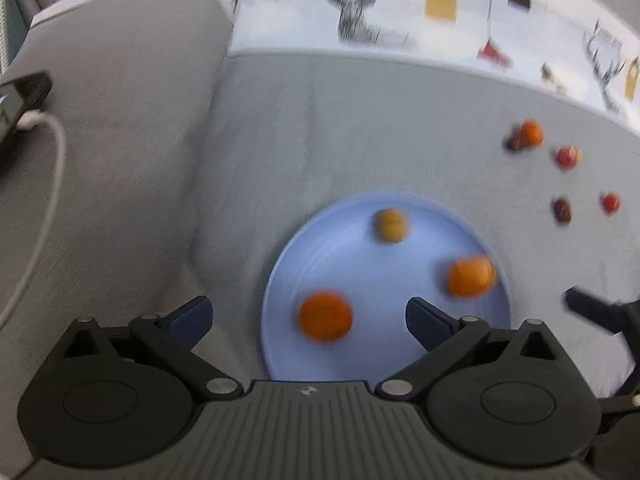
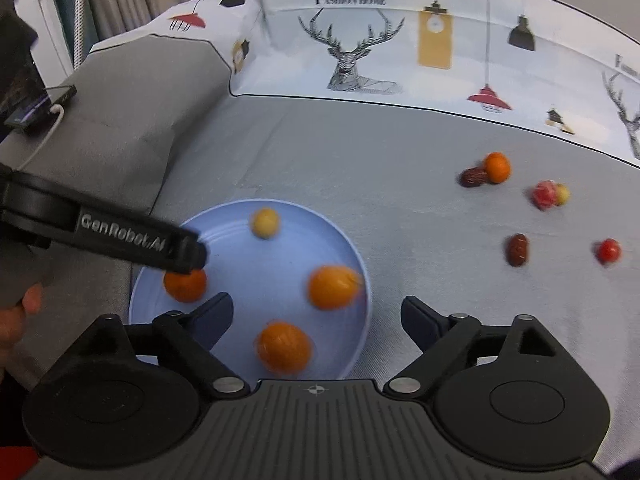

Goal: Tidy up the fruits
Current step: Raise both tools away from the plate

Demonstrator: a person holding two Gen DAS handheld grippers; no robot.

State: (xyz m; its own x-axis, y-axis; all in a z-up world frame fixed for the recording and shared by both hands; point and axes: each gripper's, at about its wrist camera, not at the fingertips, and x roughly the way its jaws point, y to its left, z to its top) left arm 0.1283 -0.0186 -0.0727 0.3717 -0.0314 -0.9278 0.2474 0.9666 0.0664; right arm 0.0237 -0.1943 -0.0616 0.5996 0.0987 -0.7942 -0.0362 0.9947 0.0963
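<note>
The right claw (image 2: 316, 316) stands wide apart and holds nothing. Just ahead of it, and mostly to its left, lies a blue plate (image 2: 280, 248) on the grey sofa seat (image 2: 400, 152). Four fruits sit on the plate: three oranges and one small yellowish round fruit (image 2: 264, 222) at the far side. The nearest orange (image 2: 284, 346) lies between the right claw's fingertips, nearer the left one; a second orange (image 2: 334, 287) lies farther on near the plate's right rim; the third orange (image 2: 185, 285) lies at the left, partly under the left claw's finger, though I cannot tell if they touch.

The left claw (image 1: 309, 317) is also wide apart and empty, with that third orange between its tips (the left view is blurred, so contact cannot be judged).

Farther off, ahead and to the right of both claws, more fruits lie loose on the seat: two dark red dates, one (image 2: 518, 249) alone and one (image 2: 472, 177) touching a fourth orange (image 2: 497, 167); a small red fruit (image 2: 608, 251); and a red piece (image 2: 543, 195) against a pale one, too blurred to name.

Farthest is a printed cushion (image 2: 360, 40) with deer and lamps. Far left, a phone (image 2: 40, 106) with a white cable rests on the armrest.
</note>
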